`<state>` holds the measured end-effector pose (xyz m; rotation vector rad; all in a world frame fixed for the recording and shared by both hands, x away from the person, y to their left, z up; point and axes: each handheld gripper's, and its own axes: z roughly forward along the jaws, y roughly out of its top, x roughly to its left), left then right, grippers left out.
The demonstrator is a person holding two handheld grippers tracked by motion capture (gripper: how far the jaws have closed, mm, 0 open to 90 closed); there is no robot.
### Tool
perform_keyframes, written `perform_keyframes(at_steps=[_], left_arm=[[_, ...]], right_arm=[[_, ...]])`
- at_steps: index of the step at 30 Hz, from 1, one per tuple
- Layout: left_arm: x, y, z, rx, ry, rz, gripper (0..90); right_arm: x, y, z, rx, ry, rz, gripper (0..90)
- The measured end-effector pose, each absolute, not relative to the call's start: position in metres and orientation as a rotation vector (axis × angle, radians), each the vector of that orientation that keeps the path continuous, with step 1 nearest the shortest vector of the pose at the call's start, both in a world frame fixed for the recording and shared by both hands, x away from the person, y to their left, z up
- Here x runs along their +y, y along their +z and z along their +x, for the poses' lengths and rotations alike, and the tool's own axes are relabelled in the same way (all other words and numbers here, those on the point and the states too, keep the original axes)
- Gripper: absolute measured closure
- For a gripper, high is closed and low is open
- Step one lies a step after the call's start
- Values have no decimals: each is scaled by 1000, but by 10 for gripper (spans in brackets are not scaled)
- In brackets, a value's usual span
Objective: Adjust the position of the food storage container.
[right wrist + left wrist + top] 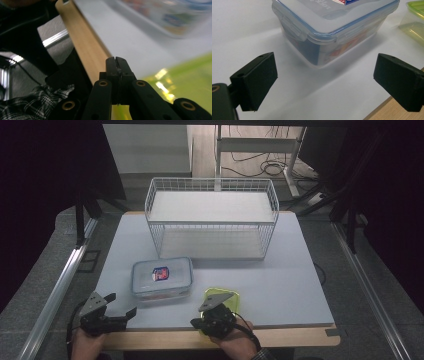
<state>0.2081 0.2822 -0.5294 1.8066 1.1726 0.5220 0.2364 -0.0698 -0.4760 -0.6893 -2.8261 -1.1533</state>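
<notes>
A clear food box with a blue-rimmed lid [162, 277] sits on the white table [280, 270] near the front left. My left gripper [122, 304] is open just left of it. In the left gripper view the box [332, 27] stands beyond the wide-apart pads [259, 75], and nothing is between them. A box with a green lid [231, 296] lies at the front edge, under my right gripper [196, 322]. In the right gripper view the jaws [117, 65] are pressed together over the green lid [185, 82], pointing along the wooden table edge [85, 45].
A white wire basket rack [212, 217] with two levels stands at the back middle of the table. A metal rail [60, 285] runs along the left side. A plaid sleeve [27, 105] lies close behind the right gripper. Cables trail on the floor [265, 167] beyond the table.
</notes>
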Motion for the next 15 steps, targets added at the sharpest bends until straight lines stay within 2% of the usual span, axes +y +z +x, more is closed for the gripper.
perform_keyframes(at_steps=[6,11,15], left_arm=[[283,-530,208,1180,525,1805,52],[283,-531,209,1192,526,1810,51],[283,-531,209,1203,526,1812,51]], right_arm=[[-60,-489,236,-2902,-1030,-702,897],[-81,-485,245,-2921,-1004,-789,896],[-114,-480,252,-2939,-993,-886,896]])
